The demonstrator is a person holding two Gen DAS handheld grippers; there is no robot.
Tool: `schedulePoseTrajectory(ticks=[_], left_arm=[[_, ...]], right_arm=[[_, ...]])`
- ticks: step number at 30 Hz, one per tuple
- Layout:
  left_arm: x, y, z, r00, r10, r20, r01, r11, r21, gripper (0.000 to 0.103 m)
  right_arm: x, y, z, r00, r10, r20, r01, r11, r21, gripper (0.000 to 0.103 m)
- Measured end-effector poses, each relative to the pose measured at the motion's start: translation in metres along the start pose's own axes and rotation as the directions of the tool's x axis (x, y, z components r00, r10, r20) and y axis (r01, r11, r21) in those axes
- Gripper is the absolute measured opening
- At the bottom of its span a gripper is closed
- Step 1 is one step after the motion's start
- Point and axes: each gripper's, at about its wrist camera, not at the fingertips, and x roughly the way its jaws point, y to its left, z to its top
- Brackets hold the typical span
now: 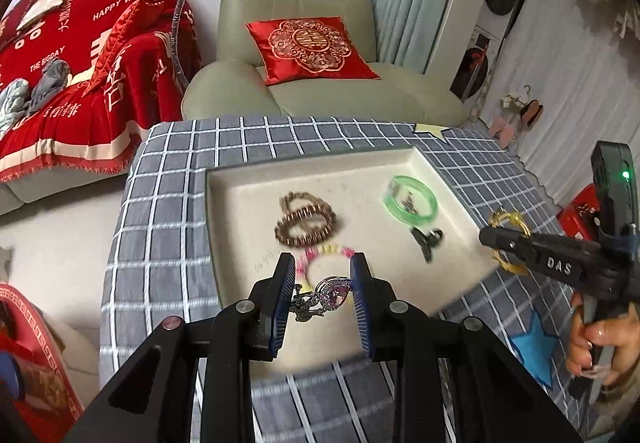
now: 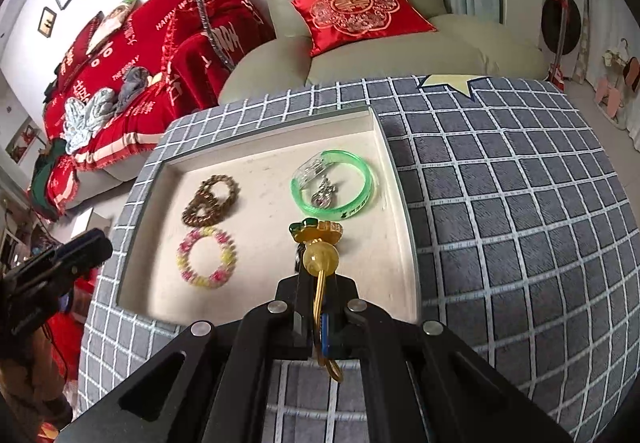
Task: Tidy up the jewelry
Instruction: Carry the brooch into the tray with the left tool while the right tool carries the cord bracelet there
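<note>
- Left tongs point(image 1: 323, 283): spread, with a silver brooch with a pink stone point(image 1: 328, 297) between the pads; contact on either side cannot be told. Risk: if only loosely caught, it could drop at the tray's near edge.
- Tray point(image 2: 256, 141), cream, on the checked surface point(image 2: 500, 203).
- Brown bead bracelet point(image 2: 210, 199), 10 o'clock in the tray.
- Pink-and-yellow bead bracelet point(image 2: 207, 257), 8 o'clock.
- Green bangle point(image 2: 362, 199), 2 o'clock, ringing a small silver pendant point(image 2: 325, 192).
- Right tongs point(image 2: 318, 283): pressed together on a yellow bead bangle point(image 2: 320, 257), over the tray at 5 o'clock. Risk: the round bead may roll or swing on release, knocking the green bangle.
</note>
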Motion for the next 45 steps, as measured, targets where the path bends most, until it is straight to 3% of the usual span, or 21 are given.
schedulePoseTrajectory(ticks=[9, 16, 32, 43, 45], left_arm=[[0.059, 0.009, 0.004, 0.997, 0.042, -0.070, -0.043, 0.999, -0.017, 0.045], [0.079, 0.009, -0.001, 0.992, 0.068, -0.103, -0.069, 0.998, -0.005, 0.045], [0.083, -0.004, -0.003, 0.986, 0.138, -0.089, -0.132, 0.989, 0.065, 0.045], [0.080, -0.009, -0.003, 0.986, 0.154, -0.064, -0.149, 0.986, 0.077, 0.045], [0.078, -0.009, -0.003, 0.986, 0.157, -0.058, -0.153, 0.986, 0.071, 0.045]], right_arm=[[0.044, -0.013, 0.007, 0.998, -0.042, -0.055, 0.043, 0.999, 0.019, 0.002], [0.062, -0.012, 0.006, 0.995, -0.066, -0.075, 0.066, 0.998, -0.005, 0.002], [0.061, -0.013, 0.007, 0.994, -0.077, -0.078, 0.078, 0.997, 0.008, 0.003], [0.052, -0.014, 0.007, 0.998, -0.026, -0.054, 0.029, 0.998, 0.051, 0.004], [0.048, -0.012, 0.008, 0.999, -0.012, -0.041, 0.014, 0.998, 0.056, 0.010]])
